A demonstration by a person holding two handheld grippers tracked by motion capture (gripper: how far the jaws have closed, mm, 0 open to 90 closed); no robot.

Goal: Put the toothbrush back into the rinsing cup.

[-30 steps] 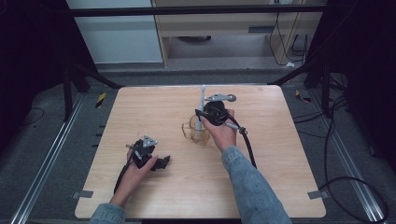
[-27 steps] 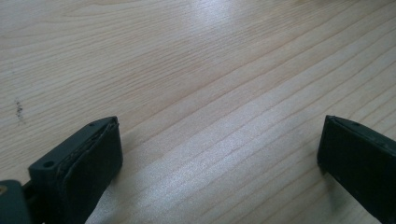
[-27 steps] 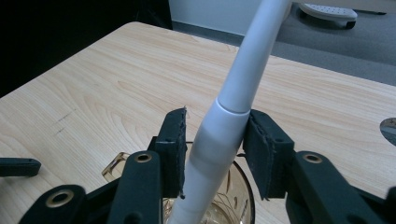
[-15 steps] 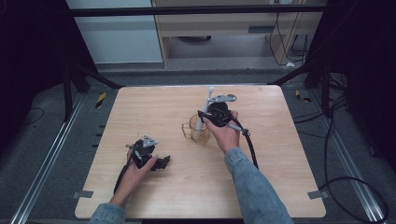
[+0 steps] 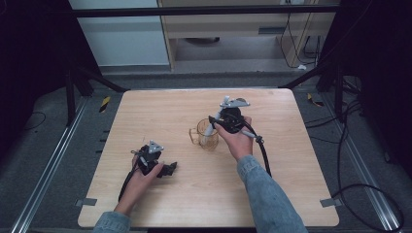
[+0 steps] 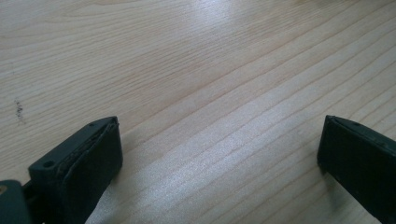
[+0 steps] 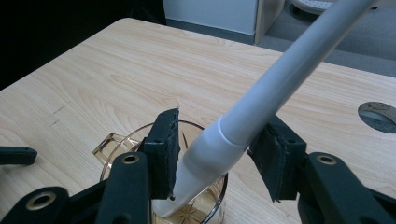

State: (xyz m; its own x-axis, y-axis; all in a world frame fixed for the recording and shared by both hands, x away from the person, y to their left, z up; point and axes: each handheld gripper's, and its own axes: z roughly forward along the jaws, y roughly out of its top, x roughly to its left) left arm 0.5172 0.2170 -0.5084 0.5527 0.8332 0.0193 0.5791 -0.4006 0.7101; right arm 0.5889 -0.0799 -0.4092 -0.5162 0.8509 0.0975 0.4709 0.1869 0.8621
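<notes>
One table (image 5: pixel 160 111) fills the middle of the frame. On it, just right of centre, stands one glass mug (image 5: pixel 205 136), with one white tool (image 5: pixel 211 127) leaning in it. Two grippers are there: the left gripper (image 5: pixel 165 170) at lower left, the right gripper (image 5: pixel 216 122) right of centre.

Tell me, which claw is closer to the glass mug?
The right claw: it hangs right over the glass mug. The left claw rests on the table, well away.
</notes>
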